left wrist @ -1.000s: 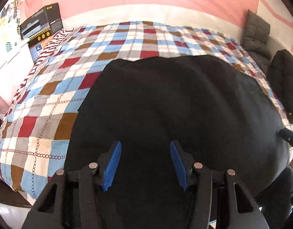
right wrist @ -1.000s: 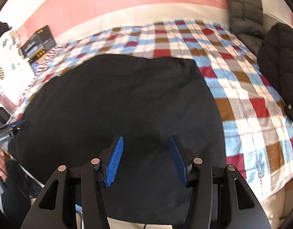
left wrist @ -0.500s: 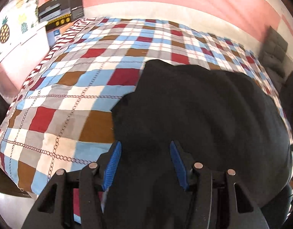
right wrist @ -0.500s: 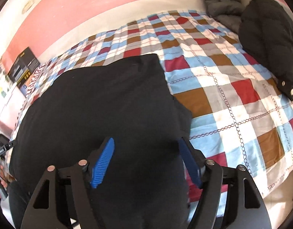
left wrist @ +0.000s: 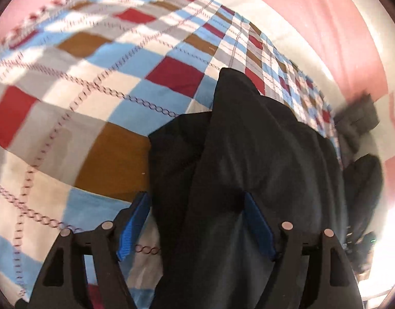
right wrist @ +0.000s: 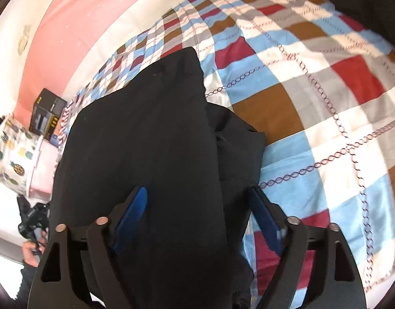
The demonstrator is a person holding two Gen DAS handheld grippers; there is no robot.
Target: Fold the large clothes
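Black, soft fabric garment [left wrist: 249, 154] lies lengthwise ahead of both tools on the checked bedspread [left wrist: 94, 82], its side edges between the opening, not gripping jaws of the left gripper [left wrist: 197, 221] and right gripper [right wrist: 197, 216].

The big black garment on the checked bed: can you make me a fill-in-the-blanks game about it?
1. The big garment lying on the bed is coloured ____.
2. It lies on a ____ patterned bedcover in red, blue, brown and white.
3. The pads on the left gripper are coloured ____.
4. The cardboard box beside the bed stands against a ____ wall.

Missing words: black; checked; blue; pink
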